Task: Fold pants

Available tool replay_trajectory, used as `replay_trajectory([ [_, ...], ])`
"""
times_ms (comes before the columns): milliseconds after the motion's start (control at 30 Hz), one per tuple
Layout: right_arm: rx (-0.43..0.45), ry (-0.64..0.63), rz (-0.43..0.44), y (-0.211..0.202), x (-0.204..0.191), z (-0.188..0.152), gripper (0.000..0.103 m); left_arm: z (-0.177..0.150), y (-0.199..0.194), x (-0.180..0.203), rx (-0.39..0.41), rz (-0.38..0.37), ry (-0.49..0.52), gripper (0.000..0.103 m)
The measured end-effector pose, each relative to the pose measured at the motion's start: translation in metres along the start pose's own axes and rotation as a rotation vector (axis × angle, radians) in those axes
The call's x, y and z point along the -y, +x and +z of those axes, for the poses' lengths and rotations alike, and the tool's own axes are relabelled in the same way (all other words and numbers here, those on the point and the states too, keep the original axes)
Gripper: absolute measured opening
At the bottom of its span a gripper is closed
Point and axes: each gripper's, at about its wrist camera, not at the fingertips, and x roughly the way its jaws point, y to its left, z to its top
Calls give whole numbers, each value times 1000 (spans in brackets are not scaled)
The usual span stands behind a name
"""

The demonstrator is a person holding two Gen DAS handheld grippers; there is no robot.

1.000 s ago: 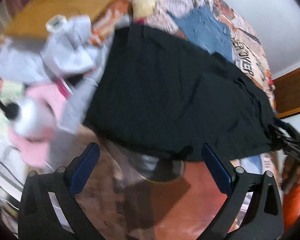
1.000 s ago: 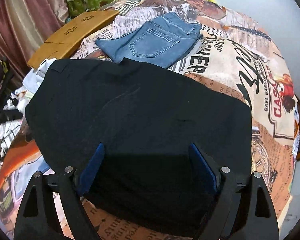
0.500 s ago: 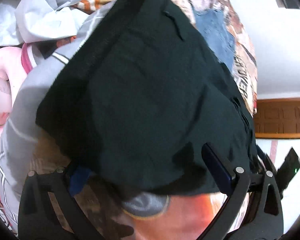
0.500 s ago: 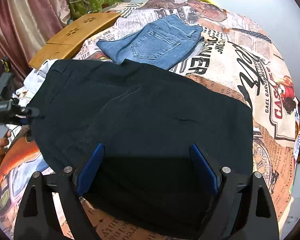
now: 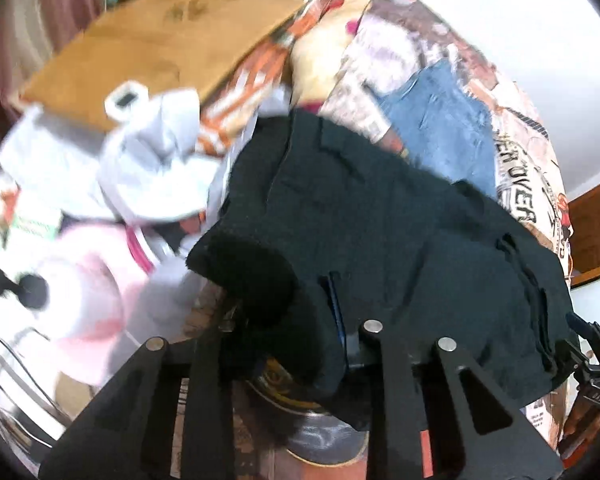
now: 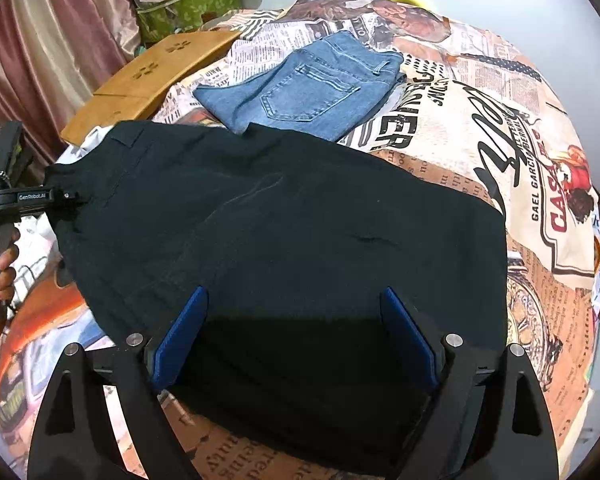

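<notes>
Black pants (image 6: pixel 284 232) lie spread on a printed bedspread (image 6: pixel 500 152); they also show in the left wrist view (image 5: pixel 400 248). My left gripper (image 5: pixel 300 320) is shut on a bunched corner of the black pants at their left edge, and cloth hides one finger. From the right wrist view the left gripper (image 6: pixel 60 200) grips the pants' far left corner. My right gripper (image 6: pixel 296 340) is open, its blue pads on either side of the near part of the pants, resting over the cloth.
Folded blue jeans (image 6: pixel 312 88) lie beyond the black pants. A wooden board (image 6: pixel 148 80) sits at the far left. A pile of white and pink clothes (image 5: pixel 112 208) lies left of the pants. Curtains (image 6: pixel 40 40) hang at the left.
My left gripper has shut on the pants' left corner and lifted it a little. The right gripper has stayed open and in place over the pants.
</notes>
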Motion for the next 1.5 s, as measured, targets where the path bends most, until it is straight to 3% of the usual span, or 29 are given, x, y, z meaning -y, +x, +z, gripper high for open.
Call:
replay_trajectory([
  [200,38,71,84,-26,22,-6,87,16,-55,47,145,-33,112,23],
  [400,102,117,56,-58,57,-26,87,27,-97,118,259,-53,259,22],
  [600,77,141,-22,-55,83,-53,87,22,-126,200,348,-109,412,20],
  [800,13,198,79,-28,98,-70,87,13,-120,274,311,-190,517,20],
  [1067,26,205,85,-33,97,-75,87,-22,-81,356,201,-307,626,19],
  [1333,26,230,80,-43,99,-88,87,-67,-37,381,34,-344,724,21],
  [1500,40,261,74,-53,104,-94,87,-82,-34,387,-12,-327,777,37],
])
